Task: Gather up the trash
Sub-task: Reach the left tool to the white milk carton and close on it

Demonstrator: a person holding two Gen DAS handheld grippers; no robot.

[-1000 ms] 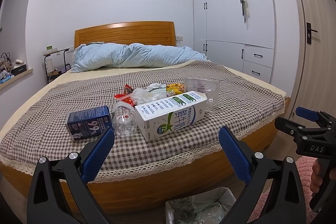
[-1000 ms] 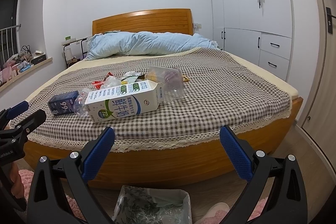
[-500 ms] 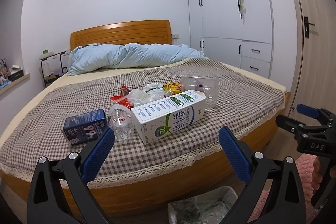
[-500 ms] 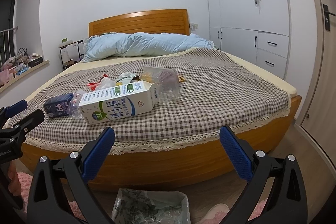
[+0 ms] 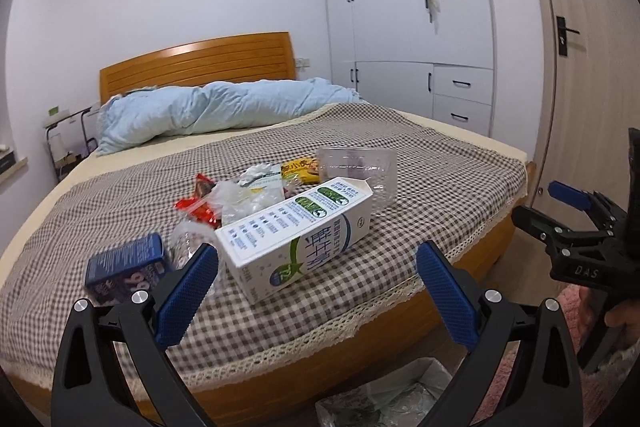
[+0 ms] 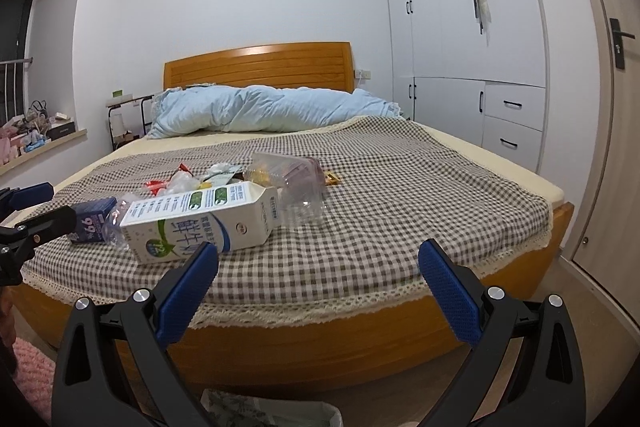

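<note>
Bedroom: litter clusters mid-frame on the checked bed [image 5: 420, 163], the milk carton [image 5: 296, 231] nearest its foot. Left gripper [image 5: 316, 283] and right gripper [image 6: 318, 279], jaws released and empty, face it, presumably to grasp.

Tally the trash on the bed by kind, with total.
Cartons/boxes: 2 (milk carton, blue box)
Clear plastic containers/bottles: 2 (clear container, crushed bottle)
Wrappers/bags: about 4 (red, yellow, white, clear)
Total: about 8

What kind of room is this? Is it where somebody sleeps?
Yes, most likely a bedroom. There is a big bed with a wooden headboard, a rumpled blue duvet on it, and tall white wardrobes along the wall.
</note>
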